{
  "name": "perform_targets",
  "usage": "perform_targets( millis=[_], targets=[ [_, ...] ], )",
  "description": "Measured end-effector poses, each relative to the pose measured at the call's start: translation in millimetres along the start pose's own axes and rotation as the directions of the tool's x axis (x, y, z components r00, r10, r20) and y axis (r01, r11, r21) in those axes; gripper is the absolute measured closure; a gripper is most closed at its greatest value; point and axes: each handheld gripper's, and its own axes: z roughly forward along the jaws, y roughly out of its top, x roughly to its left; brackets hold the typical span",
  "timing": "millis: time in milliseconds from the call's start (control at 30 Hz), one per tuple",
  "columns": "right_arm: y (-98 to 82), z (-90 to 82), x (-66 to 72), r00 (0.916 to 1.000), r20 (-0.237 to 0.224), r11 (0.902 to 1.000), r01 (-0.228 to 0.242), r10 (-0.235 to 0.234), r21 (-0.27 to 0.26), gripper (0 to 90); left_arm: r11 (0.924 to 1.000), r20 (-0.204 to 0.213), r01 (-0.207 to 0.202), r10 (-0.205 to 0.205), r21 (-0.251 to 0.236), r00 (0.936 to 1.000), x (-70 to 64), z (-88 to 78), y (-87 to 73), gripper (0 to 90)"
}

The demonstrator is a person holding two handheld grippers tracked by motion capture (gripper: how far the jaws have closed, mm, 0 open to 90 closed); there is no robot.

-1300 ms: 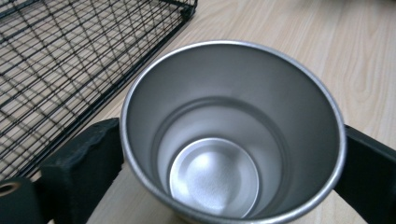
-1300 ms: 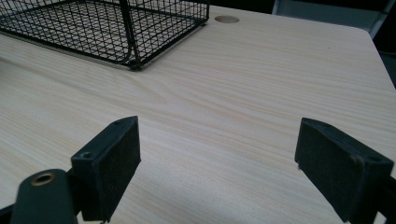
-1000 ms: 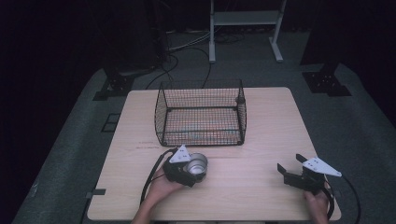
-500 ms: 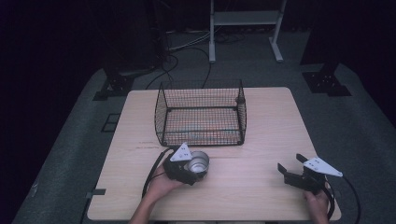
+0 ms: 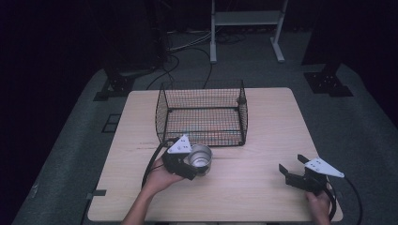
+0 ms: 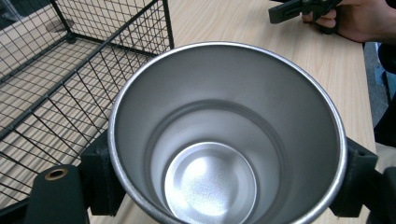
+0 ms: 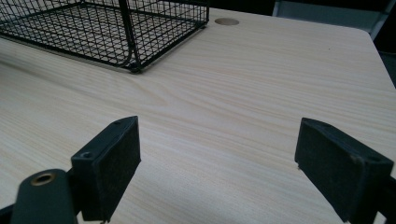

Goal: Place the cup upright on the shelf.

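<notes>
A shiny steel cup hangs above the table just in front of the black wire basket. My left gripper is shut on it, one black pad on each side of its wall, and the cup's open mouth faces the camera, showing an empty inside. The basket lies to the left in the left gripper view. Near the table's front right corner my right gripper rests open, nothing between its pads, pointing over bare wood toward the basket.
The light wooden table has bare room between the two grippers and to the basket's right. A small round hole marks the tabletop beyond the basket. Cables and stand feet lie on the dark floor behind the table.
My left gripper has lifted the steel cup off the table and tipped its mouth upward, drifting slightly toward the basket. The right gripper has stayed where it was.
</notes>
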Motion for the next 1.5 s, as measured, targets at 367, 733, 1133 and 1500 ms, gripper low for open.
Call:
perform_targets(
  millis=[367,733,1133,1500],
  targets=[
    [0.0,0.2,0.0,1.0000,0.000,1.0000,0.000,0.000,0.001,13.5,0.9996,0.008,-0.024,0.024,0.014,0.9997,8.5,-11.1,22.3,17.8],
    [0.1,0.2,0.5,1.0000,-0.003,1.0000,0.000,0.000,0.001,13.5,0.9982,0.006,-0.056,0.056,0.022,0.9984,19.8,-15.9,46.4,17.8],
    [-0.2,-0.1,-0.4,1.0000,-0.006,1.0000,0.000,-0.001,-0.007,13.5,0.9972,0.007,-0.069,0.068,0.031,0.9976,39.9,-19.2,79.3,17.8],
    [-0.3,-0.5,-0.8,0.9999,-0.010,0.9999,0.001,-0.001,-0.013,13.5,0.9965,0.011,-0.071,0.070,0.045,0.9975,50.9,-17.3,98.6,17.8]
  ],
)
